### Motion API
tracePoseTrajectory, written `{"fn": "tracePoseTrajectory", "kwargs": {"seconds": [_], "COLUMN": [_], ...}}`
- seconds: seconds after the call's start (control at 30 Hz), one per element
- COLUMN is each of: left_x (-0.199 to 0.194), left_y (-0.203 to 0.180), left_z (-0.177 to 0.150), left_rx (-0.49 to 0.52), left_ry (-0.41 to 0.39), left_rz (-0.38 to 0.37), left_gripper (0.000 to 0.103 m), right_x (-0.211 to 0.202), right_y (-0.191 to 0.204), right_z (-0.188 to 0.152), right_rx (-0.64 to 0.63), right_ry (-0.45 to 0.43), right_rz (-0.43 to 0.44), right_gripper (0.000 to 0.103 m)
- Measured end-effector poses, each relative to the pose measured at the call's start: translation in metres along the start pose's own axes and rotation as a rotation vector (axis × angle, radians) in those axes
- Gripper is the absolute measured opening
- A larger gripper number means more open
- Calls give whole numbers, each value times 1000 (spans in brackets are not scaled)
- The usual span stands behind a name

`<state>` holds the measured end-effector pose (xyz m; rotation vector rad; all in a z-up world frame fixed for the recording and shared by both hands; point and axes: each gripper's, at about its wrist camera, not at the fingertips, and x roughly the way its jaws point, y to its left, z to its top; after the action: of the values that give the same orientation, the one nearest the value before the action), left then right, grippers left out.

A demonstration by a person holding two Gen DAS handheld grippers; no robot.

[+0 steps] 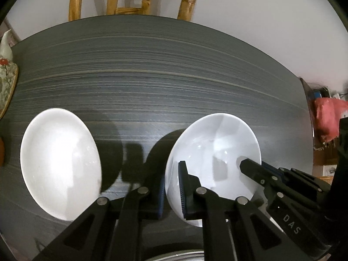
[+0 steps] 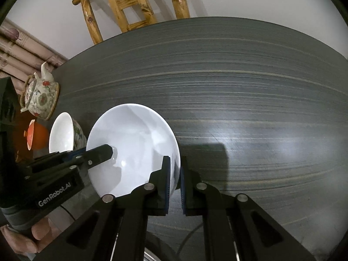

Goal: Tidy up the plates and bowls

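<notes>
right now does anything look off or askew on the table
Nothing is spilled or broken. The one odd sight is the white plate, tipped up off the dark table, with the left gripper and right gripper each clamped on opposite rims. A second white plate lies flat.

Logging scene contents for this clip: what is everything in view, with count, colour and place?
shallow white ceramic dish: one, white, near table edge
floral-sided porcelain bowl: one, white inside, left of dish
floral ceramic teapot: one, cream and red, table's left end
orange lidded pot: one, orange, beside teapot
dark grey streaked table: one
wooden chair: one, yellow-brown, beyond table
left hand-held gripper: black, shut on dish rim
right hand-held gripper: black, shut on opposite rim
</notes>
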<state>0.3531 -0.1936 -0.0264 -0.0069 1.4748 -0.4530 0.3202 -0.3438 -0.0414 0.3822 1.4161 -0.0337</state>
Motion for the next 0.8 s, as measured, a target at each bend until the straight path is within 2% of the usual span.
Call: {"fn": "tracePoseTrajectory", "kwargs": {"seconds": [0.4,0.8], "left_x": [-17,-31], "left_y": [-24,-82], "left_z": [-20,-41], "left_rx": [37,102], "left_ry": [-9,-12], "left_rz": [-11,-27], "left_gripper": [11,11], "right_x": [-34,-78], "right_y": [-13,-47], "right_z": [-23,-52], "right_rx": [7,45], "right_ry": [-34,-67], "right_rz": [-21,-47], "right_gripper": [9,9]}}
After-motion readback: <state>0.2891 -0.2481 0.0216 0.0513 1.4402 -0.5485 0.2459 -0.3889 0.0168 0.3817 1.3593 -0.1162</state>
